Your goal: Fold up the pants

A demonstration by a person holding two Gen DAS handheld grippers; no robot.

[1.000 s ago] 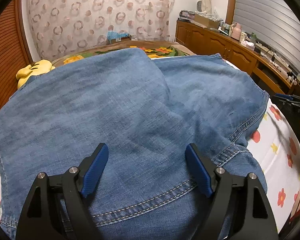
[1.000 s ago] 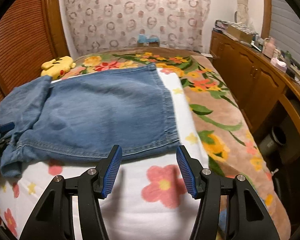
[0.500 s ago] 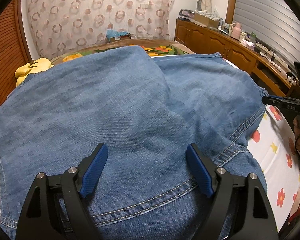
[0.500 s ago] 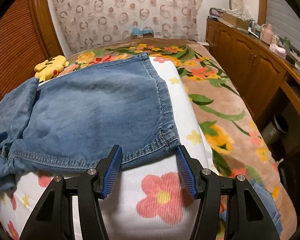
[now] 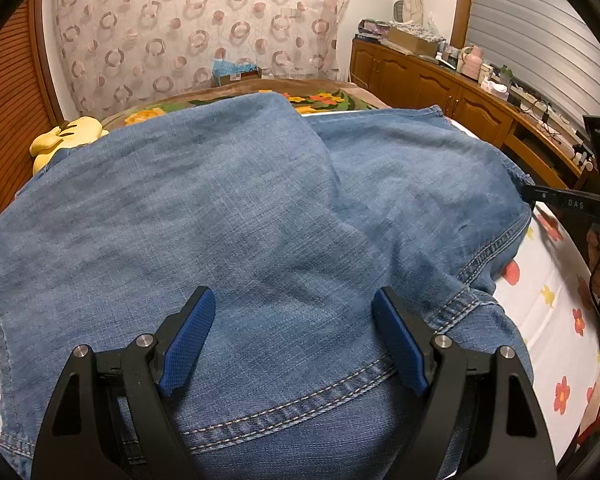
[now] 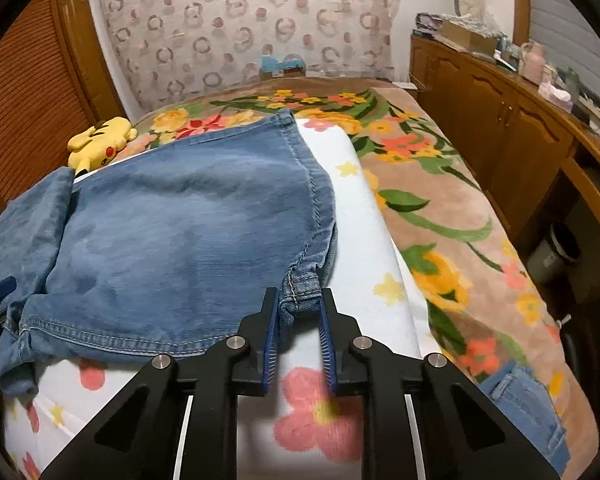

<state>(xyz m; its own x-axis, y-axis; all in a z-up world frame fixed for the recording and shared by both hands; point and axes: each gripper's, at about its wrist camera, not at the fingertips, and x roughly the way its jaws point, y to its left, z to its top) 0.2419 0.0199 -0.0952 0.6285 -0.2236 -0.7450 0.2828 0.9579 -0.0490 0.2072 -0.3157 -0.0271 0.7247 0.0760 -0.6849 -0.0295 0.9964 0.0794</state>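
Your right tongs are closing on the near hem corner of the blue denim pants, the cloth bunched between the pads. The pants lie spread on the flowered white towel on the bed. Your left tongs hang wide open over the denim, gripping nothing. The only readable writing is "DAS" on the other tongs' black arm

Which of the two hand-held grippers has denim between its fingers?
The right hand-held gripper: its jaws are closing on the jeans corner. The left hand-held gripper hovers open.
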